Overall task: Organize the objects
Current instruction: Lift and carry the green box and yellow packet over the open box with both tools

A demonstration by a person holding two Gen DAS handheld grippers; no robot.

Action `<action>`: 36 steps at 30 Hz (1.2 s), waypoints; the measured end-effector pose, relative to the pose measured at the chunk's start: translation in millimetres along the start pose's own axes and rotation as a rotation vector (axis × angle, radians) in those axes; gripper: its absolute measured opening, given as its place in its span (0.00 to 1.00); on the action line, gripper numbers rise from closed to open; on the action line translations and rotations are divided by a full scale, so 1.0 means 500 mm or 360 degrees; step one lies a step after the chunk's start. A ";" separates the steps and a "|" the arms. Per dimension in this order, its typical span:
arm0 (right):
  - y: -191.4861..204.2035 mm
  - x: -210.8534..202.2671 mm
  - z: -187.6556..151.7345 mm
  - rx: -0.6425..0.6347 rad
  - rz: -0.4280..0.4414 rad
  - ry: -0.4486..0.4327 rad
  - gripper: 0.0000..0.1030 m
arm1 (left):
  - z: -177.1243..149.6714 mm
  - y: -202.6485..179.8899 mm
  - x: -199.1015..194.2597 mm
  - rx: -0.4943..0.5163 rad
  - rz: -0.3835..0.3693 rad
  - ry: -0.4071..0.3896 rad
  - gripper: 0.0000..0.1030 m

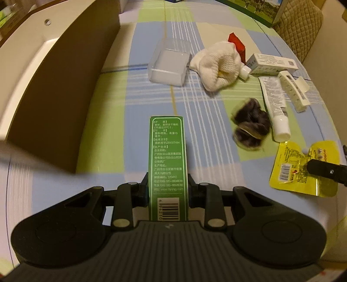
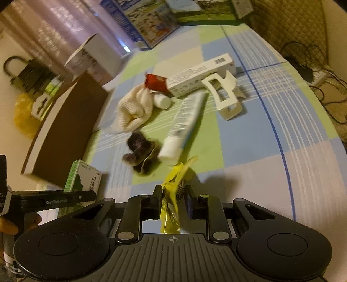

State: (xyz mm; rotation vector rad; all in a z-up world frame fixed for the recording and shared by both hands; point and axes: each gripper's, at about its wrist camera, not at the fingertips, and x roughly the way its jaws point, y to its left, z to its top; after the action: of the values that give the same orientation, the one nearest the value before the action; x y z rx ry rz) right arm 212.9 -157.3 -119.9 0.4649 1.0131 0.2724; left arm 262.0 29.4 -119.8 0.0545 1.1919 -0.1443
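Note:
My left gripper (image 1: 167, 183) is shut on a green medicine box (image 1: 167, 160) and holds it above the checked cloth; the box also shows in the right wrist view (image 2: 83, 177). My right gripper (image 2: 173, 198) is shut on a yellow foil packet (image 2: 173, 191), which also shows in the left wrist view (image 1: 303, 167). On the cloth lie a clear plastic box (image 1: 169, 64), a cream knitted item (image 1: 216, 65), a dark furry scrunchie (image 1: 249, 125), a white tube (image 1: 274, 104), a white hair claw (image 1: 293, 89) and a white carton (image 1: 271, 64).
A brown open storage box (image 1: 54, 86) stands at the left. A red packet (image 1: 237, 42) and a small white bottle (image 1: 245, 72) lie by the knitted item. Picture boxes (image 2: 151, 19) stand at the far edge. Cables (image 2: 314, 71) lie off the right edge.

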 end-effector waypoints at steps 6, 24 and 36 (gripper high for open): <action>0.002 -0.041 -0.009 -0.0088 0.0112 0.0034 0.17 | -0.040 -0.025 -0.046 -0.0095 0.0007 -0.0021 0.25; 0.177 -0.077 0.052 -0.0266 0.0406 -0.0087 0.17 | -0.019 0.033 -0.228 -0.0156 -0.0073 -0.0334 0.25; 0.466 0.066 0.122 -0.0333 0.0627 -0.0109 0.17 | 0.067 0.269 -0.293 -0.0133 -0.0014 -0.0509 0.25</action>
State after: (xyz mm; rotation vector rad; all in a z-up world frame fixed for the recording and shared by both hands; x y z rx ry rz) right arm 280.8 44.3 -2.7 0.4769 0.8102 0.7033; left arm 258.9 170.6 24.1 -0.0460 0.8777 -0.1061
